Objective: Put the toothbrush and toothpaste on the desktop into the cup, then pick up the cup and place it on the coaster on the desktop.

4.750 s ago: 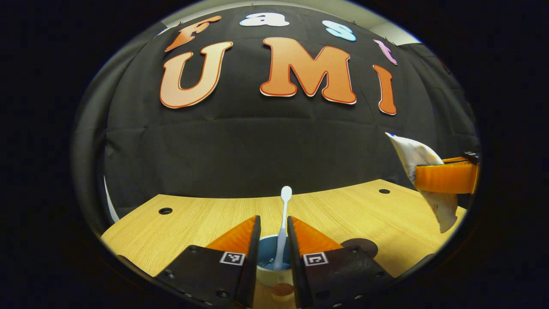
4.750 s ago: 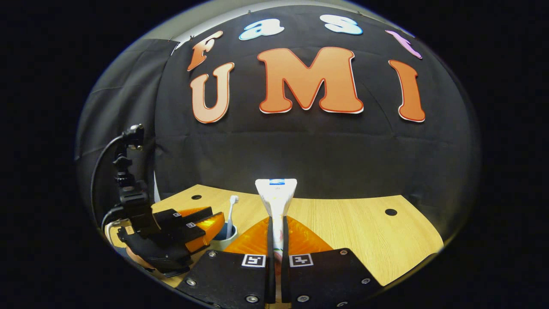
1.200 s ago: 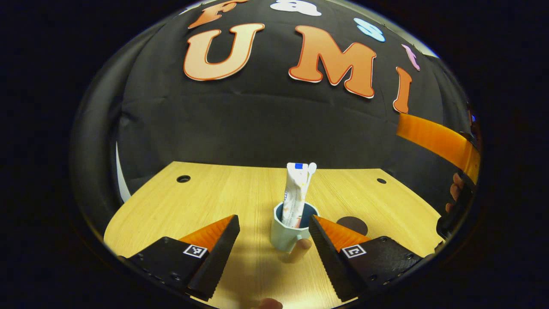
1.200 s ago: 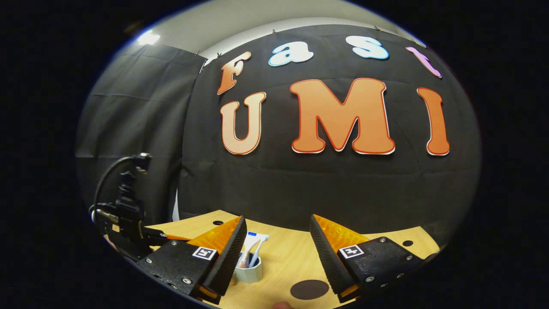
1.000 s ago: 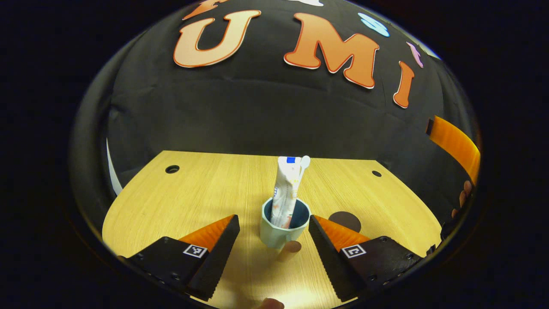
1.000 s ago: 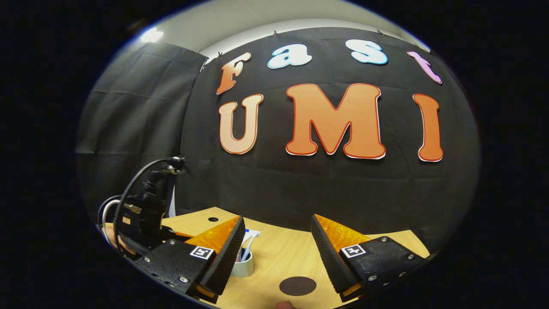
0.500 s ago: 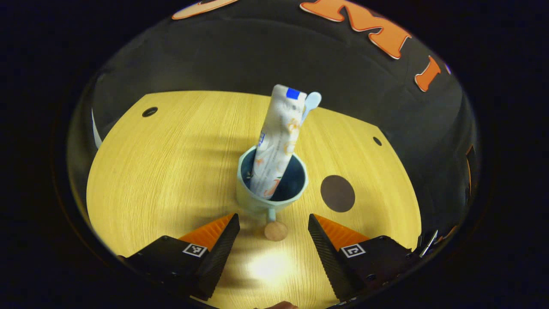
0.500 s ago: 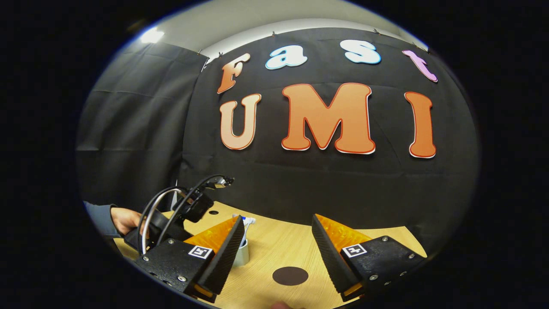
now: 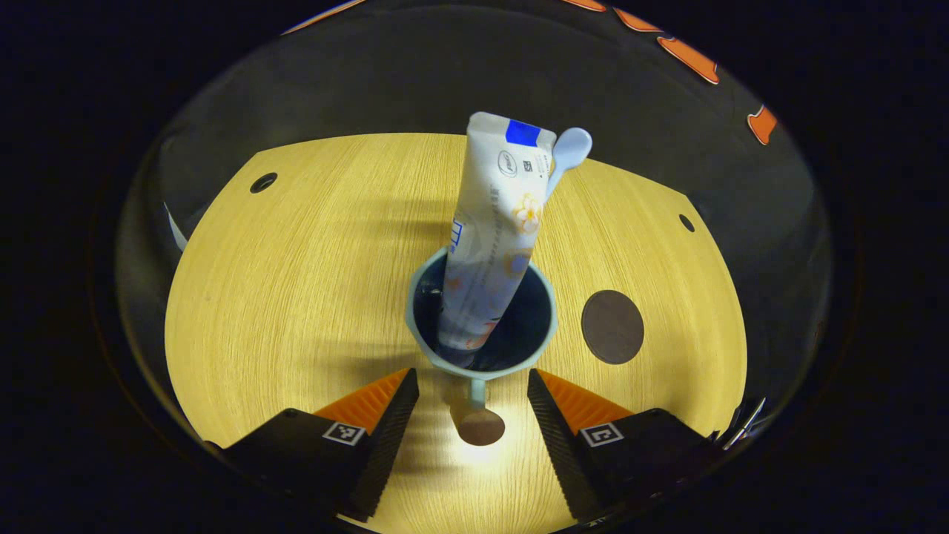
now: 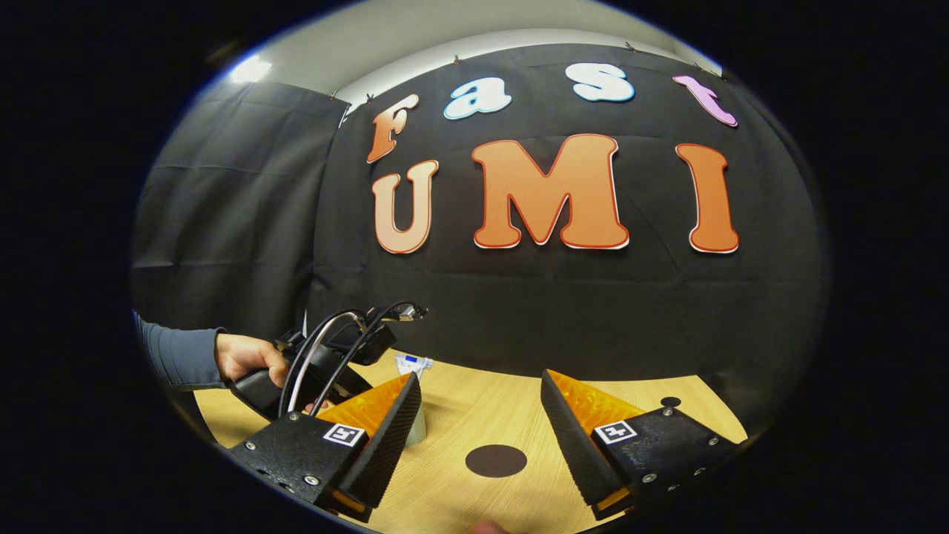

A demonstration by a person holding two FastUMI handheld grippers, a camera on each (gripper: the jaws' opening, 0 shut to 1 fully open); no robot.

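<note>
While both grippers hang over the desk, the scene reads as follows.

Left gripper (image 9: 473,386): jaws spread wide and holding nothing, tilted down steeply toward the cup; in the right gripper view it sits to the left of that gripper's jaws, held by a hand (image 10: 248,357) in a dark sleeve (image 10: 174,353).

Right gripper (image 10: 480,393): jaws spread wide and holding nothing, raised above the desk.

Cup (image 9: 422,337): pale blue with a dark inside, upright on the desk, just ahead of the left jaws and centred on the gap between them; its handle (image 9: 476,391) points back into that gap, with a round knob (image 9: 480,428) at its end lying between the two fingers, touching neither.

Toothpaste (image 9: 493,230): a white tube standing in the cup, leaning away from the left jaws, flat end up.

Toothbrush (image 9: 566,152): in the cup behind the tube, its rounded end showing past the tube's top right corner.

Coaster (image 9: 612,326): a dark round disc flat on the desk, to the right of the cup and apart from it; in the right gripper view it lies just ahead of the gap between those jaws.

Desk (image 9: 296,297): light wood, with small round holes near its far corners.
</note>
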